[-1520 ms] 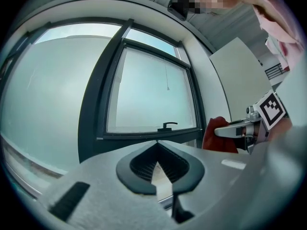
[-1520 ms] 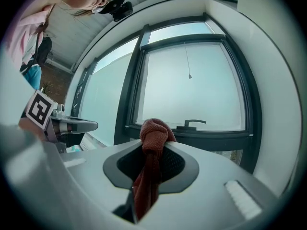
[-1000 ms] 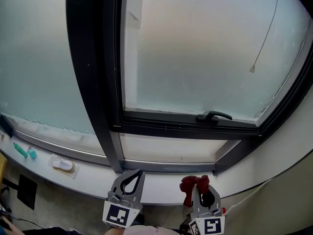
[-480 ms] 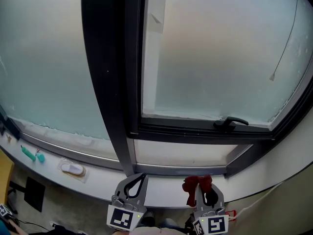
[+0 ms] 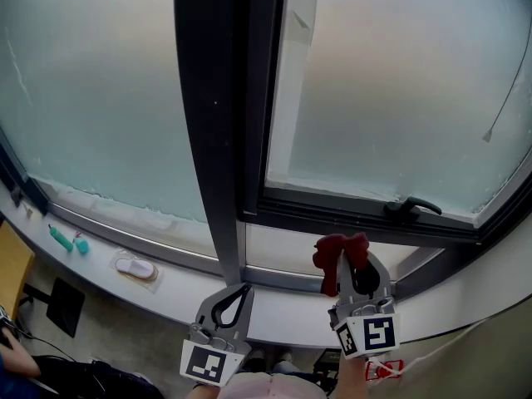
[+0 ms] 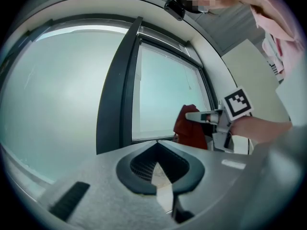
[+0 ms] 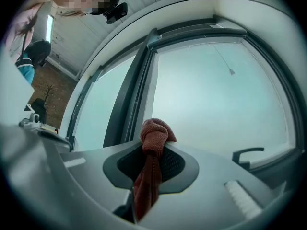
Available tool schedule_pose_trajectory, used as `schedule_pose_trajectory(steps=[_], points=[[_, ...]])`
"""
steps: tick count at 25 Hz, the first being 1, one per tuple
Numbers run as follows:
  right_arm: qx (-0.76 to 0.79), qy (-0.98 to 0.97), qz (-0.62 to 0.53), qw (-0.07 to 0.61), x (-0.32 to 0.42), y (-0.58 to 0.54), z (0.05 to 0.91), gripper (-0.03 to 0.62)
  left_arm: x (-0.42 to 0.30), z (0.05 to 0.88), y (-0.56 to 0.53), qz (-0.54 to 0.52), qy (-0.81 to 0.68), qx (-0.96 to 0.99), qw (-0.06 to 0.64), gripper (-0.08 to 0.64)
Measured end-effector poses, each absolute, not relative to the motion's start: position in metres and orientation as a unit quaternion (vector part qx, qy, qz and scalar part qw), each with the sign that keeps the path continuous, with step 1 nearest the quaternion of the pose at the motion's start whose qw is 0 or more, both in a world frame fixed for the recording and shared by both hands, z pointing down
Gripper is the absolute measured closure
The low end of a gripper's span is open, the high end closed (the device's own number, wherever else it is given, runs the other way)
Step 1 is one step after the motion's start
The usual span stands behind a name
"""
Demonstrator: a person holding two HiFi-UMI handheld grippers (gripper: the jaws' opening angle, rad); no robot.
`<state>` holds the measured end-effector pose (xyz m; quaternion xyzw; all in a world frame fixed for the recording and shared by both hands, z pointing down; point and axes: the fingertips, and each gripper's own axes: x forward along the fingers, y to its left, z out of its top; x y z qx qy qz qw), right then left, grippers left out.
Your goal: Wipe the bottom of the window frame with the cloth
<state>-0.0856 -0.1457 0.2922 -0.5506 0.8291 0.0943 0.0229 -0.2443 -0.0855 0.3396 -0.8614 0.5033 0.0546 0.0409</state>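
Cloth [image 5: 337, 254], red and bunched, is clamped in the jaws of our right gripper [image 5: 349, 264]. Its knotted top pokes past the jaw tips and a tail hangs down between them. We hold that gripper pointing up at the window, further forward than the left one. The cloth sits just under the dark bottom rail of the window frame [image 5: 349, 210], left of the handle [image 5: 411, 206]; we cannot tell whether it touches. Our left gripper [image 5: 238, 290] is lower, over the white sill [image 5: 283, 318]. It points at the foot of the upright post [image 5: 218, 140], jaws together with nothing between them. Far left on the sill lie teal things [image 5: 60, 238] and a white thing [image 5: 135, 267].
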Motion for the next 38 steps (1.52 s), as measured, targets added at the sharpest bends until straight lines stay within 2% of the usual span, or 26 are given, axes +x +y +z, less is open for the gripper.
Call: schedule_pose_trajectory(steps=[7, 13, 23, 31, 38], points=[[-0.514, 0.849, 0.121, 0.020, -0.149, -0.238, 0.249, 0.523, -0.265, 0.336, -0.084, 0.059, 0.535, -0.842, 0.032, 0.565], [-0.503, 0.859, 0.096, -0.018, -0.194, -0.288, 0.277, 0.522, -0.277, 0.333, -0.094, 0.060, 0.551, -0.831, 0.040, 0.565], [-0.518, 0.849, 0.070, -0.076, -0.206, -0.327, 0.316, 0.523, -0.264, 0.326, -0.122, 0.065, 0.542, -0.837, 0.042, 0.565], [-0.499, 0.849, 0.075, -0.154, -0.217, -0.328, 0.332, 0.523, -0.255, 0.331, -0.132, 0.062, 0.537, -0.840, 0.034, 0.565], [-0.494, 0.852, 0.062, -0.164, -0.213, -0.328, 0.337, 0.523, -0.252, 0.330, -0.135, 0.062, 0.539, -0.839, 0.035, 0.565]])
